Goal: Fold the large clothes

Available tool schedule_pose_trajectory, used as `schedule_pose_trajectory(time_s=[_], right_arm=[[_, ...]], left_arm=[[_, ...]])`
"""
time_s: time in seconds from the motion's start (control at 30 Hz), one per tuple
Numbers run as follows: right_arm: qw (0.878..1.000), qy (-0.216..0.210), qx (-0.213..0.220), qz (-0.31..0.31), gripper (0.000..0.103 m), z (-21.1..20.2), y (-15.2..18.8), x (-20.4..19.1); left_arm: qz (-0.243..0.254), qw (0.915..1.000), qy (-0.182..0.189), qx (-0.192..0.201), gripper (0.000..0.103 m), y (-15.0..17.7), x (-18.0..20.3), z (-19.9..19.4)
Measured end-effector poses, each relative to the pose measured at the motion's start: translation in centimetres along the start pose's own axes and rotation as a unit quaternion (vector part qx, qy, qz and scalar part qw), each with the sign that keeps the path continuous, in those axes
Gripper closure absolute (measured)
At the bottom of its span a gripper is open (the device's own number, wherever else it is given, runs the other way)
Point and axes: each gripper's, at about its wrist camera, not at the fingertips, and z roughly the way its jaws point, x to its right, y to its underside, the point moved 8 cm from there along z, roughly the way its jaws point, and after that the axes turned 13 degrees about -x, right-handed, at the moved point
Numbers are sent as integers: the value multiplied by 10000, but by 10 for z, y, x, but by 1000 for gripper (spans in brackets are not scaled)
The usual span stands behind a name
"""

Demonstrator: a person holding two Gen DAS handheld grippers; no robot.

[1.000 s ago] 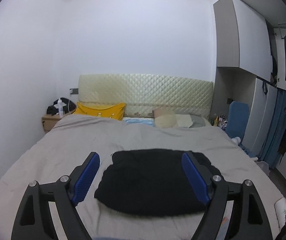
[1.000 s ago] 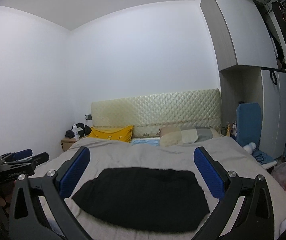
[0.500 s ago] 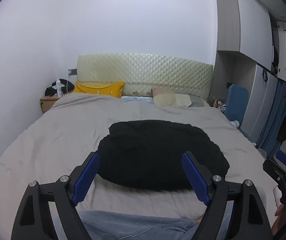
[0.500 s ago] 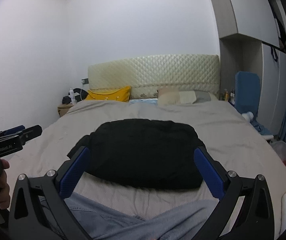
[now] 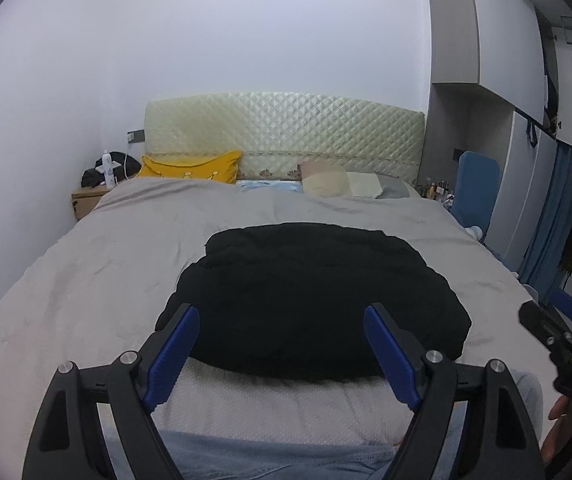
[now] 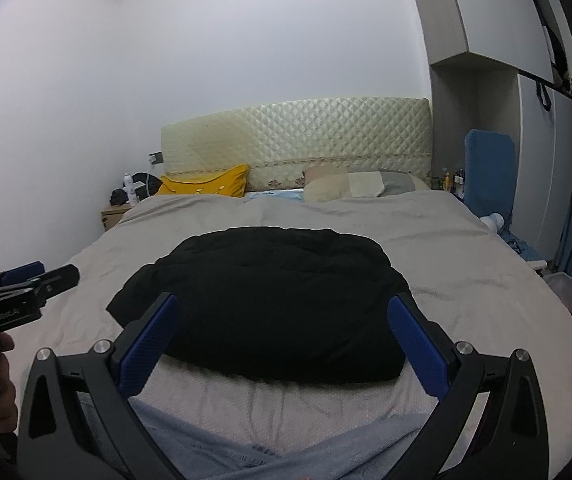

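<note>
We judge the bulky black knitted garment (image 5: 310,300) seemingly folded compact on the grey-covered bed (image 5: 85,280), both the left claw (image 5: 281,354) and the right claw (image 6: 286,344) wide apart and empty.

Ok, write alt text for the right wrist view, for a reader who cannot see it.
A black garment lies bundled on a grey bedspread, seen between the open blue-padded fingers of the right gripper, which holds nothing. The left gripper shows at the left edge, and a yellow pillow leans against a quilted cream headboard.
</note>
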Motion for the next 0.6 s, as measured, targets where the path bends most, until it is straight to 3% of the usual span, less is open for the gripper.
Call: schedule_pose_trajectory(time_s=[0.6], right_arm=[[9997, 22, -234, 26, 0, 11, 16, -1]], left_arm=[[-69, 9999, 25, -70, 19, 5, -4, 3]])
